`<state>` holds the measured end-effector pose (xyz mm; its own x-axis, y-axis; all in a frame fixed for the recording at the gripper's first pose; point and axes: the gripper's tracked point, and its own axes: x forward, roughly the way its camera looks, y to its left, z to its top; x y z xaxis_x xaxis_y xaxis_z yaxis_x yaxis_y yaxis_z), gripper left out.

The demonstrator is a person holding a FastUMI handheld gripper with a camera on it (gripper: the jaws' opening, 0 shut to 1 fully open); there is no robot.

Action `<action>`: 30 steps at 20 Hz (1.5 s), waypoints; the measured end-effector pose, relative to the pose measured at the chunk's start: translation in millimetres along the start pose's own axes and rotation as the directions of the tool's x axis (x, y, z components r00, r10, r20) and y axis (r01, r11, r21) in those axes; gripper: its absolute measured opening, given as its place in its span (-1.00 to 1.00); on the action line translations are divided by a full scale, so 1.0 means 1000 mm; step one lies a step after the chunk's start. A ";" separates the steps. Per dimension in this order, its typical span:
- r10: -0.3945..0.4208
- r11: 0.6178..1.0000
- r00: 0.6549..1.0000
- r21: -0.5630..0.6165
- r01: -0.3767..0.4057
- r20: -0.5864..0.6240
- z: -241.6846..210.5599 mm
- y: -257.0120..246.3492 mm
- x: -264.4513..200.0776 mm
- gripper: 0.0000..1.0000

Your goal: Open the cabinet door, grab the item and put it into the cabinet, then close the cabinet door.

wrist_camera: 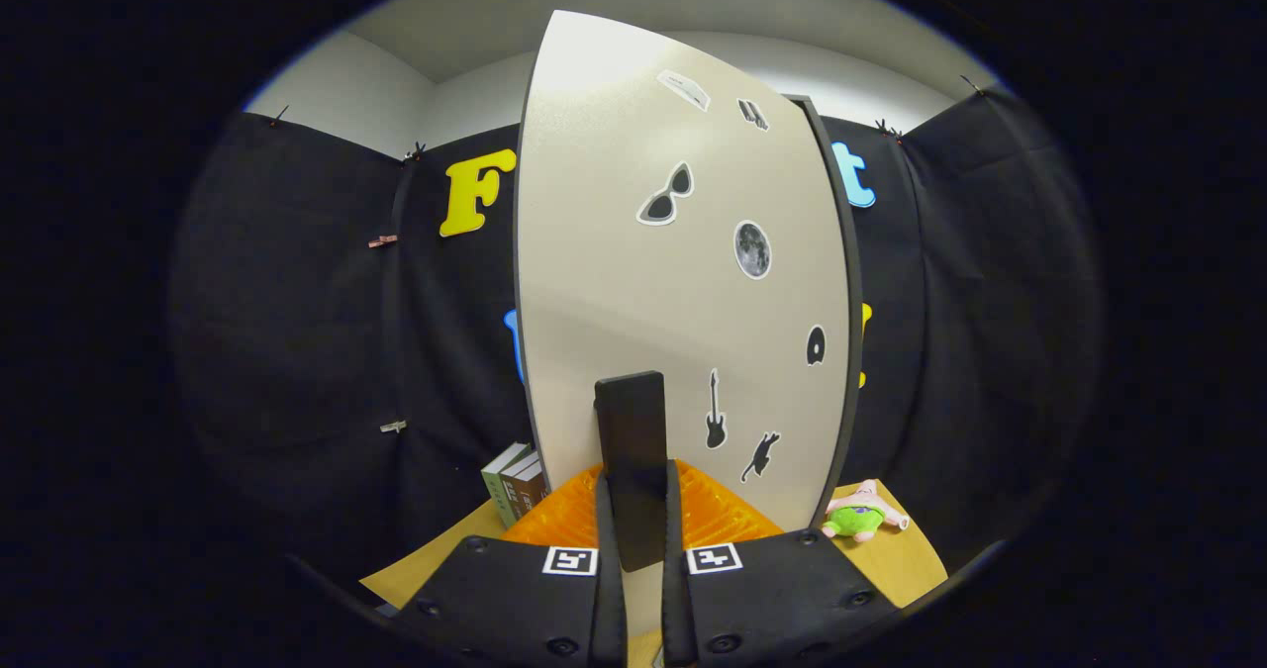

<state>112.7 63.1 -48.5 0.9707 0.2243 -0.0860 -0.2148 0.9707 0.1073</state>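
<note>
One cabinet door (pixel 683 282) is being seen close ahead, pale with a dark edge band, tilted and standing between the gripper and the booth's back wall. One dark upright handle (pixel 632 450) on the door is being clamped between the two fingers (pixel 606 539) of the gripper (pixel 633 549); both are being pressed against its sides, closed about it. Seven stickers are being counted on the door face: a pale label, a small dark one, sunglasses (pixel 665 196), a moon (pixel 752 248), a dark oval, a guitar (pixel 715 413) and a cat (pixel 760 455).

One plush toy (pixel 861 515), pink and green, is being seen lying on the wooden tabletop (pixel 906 554), just beyond the door's right edge and well apart from the fingers. Open tabletop is being left around the toy, out to the table's right edge. Left of the door's near edge, a few books (pixel 517 485) are being seen standing upright, their exact count not being clear. Room for moving is being left on the left side between the door's edge and the wall cloth.
</note>
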 end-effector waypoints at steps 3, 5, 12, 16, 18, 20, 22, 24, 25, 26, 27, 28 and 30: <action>-0.041 0.999 0.999 -0.005 0.042 0.005 0.003 -0.016 -0.009 -0.65; -0.066 0.998 0.998 -0.008 0.066 0.009 0.003 -0.024 -0.016 -0.69; -0.168 0.986 0.985 -0.001 0.168 0.034 0.007 -0.062 -0.032 -0.70; -0.229 0.973 0.973 0.020 0.228 0.033 0.008 -0.080 -0.040 -0.71; -0.266 0.964 0.963 0.012 0.266 0.038 0.009 -0.092 -0.040 -0.71; -0.314 0.949 0.948 0.003 0.314 0.051 0.011 -0.110 -0.046 -0.71; -0.348 0.937 0.935 0.021 0.348 0.060 0.013 -0.118 -0.047 -0.77; -0.346 0.938 0.937 0.044 0.344 0.055 0.011 -0.113 -0.046 -0.82; -0.331 0.943 0.942 0.048 0.329 0.051 0.011 -0.110 -0.045 -0.81; -0.322 0.947 0.946 0.036 0.320 0.048 0.009 -0.107 -0.046 -0.81; -0.313 0.950 0.948 0.012 0.313 0.048 0.008 -0.109 -0.050 -0.81; -0.318 0.948 0.947 -0.015 0.319 0.052 0.007 -0.112 -0.055 -0.82; -0.339 0.939 0.939 -0.041 0.341 0.064 0.007 -0.120 -0.064 -0.82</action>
<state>77.5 -68.5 -49.3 0.9909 -0.1235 -0.0534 0.1253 0.9916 0.0312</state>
